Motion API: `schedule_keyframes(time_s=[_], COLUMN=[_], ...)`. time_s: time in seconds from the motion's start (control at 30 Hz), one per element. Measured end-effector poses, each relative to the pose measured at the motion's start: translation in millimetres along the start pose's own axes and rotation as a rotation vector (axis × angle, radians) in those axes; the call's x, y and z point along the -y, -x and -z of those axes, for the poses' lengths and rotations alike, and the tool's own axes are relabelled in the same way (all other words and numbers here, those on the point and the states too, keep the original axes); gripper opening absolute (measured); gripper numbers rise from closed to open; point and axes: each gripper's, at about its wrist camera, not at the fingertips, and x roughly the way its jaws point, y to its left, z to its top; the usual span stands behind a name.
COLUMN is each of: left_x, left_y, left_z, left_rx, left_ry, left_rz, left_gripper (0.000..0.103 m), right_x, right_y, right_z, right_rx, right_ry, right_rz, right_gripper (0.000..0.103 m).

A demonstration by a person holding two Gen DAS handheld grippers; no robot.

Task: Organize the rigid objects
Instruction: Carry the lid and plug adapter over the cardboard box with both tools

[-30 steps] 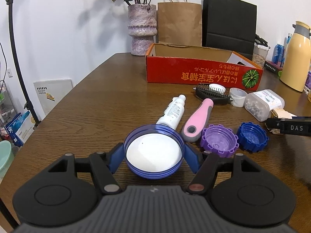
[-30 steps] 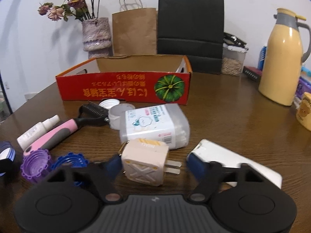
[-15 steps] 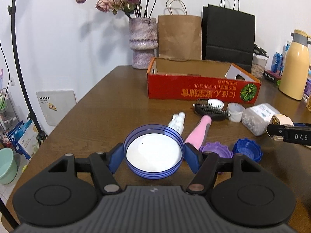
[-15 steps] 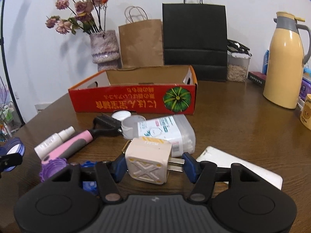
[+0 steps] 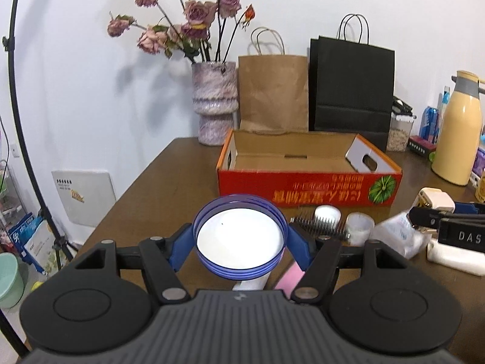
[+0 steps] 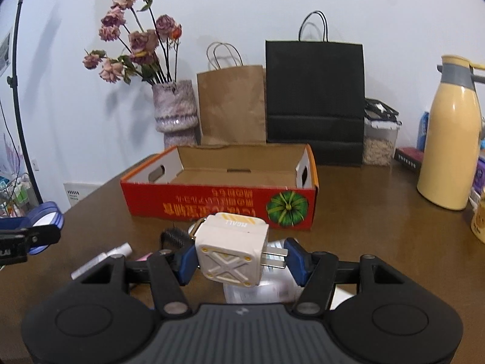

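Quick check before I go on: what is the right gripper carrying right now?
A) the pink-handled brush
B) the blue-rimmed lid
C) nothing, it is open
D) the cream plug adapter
D: in the right wrist view the right gripper is shut on the cream plug adapter, lifted off the table; the blue-rimmed lid sits in the left gripper.

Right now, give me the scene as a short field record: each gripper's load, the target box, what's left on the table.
left gripper: shut on blue lid, held off the table
right gripper: shut on cream plug adapter, prongs toward its right finger
red cardboard box: open top, nothing visible inside
left on table: pet brush, small spray bottle, clear plastic box
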Motion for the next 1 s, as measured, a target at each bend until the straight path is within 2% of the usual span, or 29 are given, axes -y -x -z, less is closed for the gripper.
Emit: schedule_keyframes(time_s=[0.47, 1.0], left_x=[24, 33], left_y=[-40, -112], left_z=[-51, -102], left_rx=[0.053, 0.071], left_ry=[-0.009, 0.033], left_rz=[0.019, -0.004], left_gripper=[0.068, 0.068], right_x=[-4, -7], right_y=[-31, -100], right_z=[-44, -94], right_rx=[0.058, 0.062], right_ry=[-0.001, -0.010], right_rz=[-0.009, 0.004], right_gripper=[0.059, 0.059])
